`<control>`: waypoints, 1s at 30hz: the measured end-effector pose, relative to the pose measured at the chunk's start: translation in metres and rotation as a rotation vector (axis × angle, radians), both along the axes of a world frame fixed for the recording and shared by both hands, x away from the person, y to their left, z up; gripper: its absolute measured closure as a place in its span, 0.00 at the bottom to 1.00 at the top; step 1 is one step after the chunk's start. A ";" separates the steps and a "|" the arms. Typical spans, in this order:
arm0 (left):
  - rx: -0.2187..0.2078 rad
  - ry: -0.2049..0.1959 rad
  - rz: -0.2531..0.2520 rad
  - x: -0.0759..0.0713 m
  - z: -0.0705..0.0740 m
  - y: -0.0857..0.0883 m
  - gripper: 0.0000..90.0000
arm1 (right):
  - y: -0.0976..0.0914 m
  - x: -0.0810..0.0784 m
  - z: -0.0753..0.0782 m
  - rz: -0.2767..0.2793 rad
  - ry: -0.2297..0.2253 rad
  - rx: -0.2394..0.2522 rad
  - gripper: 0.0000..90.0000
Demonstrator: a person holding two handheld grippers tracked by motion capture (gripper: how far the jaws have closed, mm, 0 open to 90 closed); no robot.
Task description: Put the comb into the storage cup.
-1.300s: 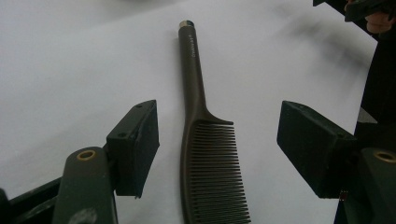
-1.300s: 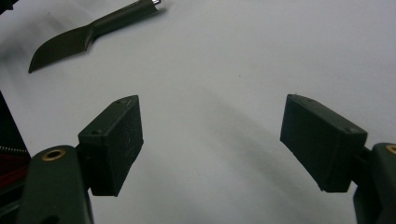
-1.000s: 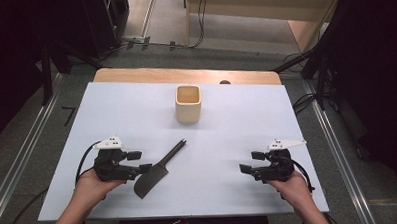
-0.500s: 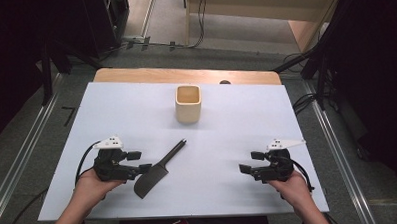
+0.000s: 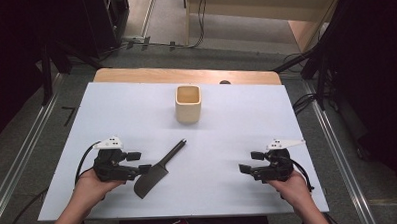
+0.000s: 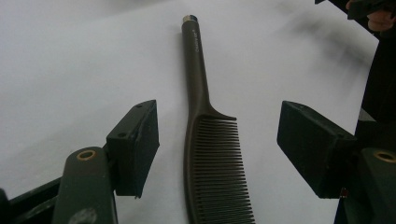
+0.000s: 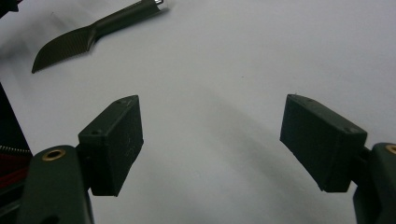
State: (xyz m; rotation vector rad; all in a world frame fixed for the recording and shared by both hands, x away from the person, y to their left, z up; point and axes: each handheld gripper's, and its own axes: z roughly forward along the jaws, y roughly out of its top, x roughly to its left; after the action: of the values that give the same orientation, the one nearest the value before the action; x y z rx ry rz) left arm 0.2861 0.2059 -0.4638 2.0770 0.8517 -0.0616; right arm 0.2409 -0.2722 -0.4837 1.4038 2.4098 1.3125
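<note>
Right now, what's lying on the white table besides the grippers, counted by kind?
Comb: 1, dark, lying flat by the left gripper
Cup: 1, beige, upright at the far middle
Total: 2

One overhead camera, two riding close on the grippers.

The high view looks forward and down on the whole white table (image 5: 237, 135) from the person's side. The left gripper view looks from low and near along its jaws onto the dark comb (image 6: 205, 140) lying between them. The right gripper view faces bare tabletop, with the same comb far off at its upper left, so all three share it.
</note>
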 end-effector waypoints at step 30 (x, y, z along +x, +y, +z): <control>-0.015 -0.015 -0.059 0.011 0.012 -0.013 0.34 | 0.003 0.001 0.001 0.018 -0.013 0.003 0.21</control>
State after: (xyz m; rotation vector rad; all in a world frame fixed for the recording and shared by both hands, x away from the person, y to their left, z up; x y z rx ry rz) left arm 0.2973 0.1926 -0.4516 2.0862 0.7786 -0.0835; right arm 0.2420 -0.2695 -0.4826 1.3731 2.4181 1.3256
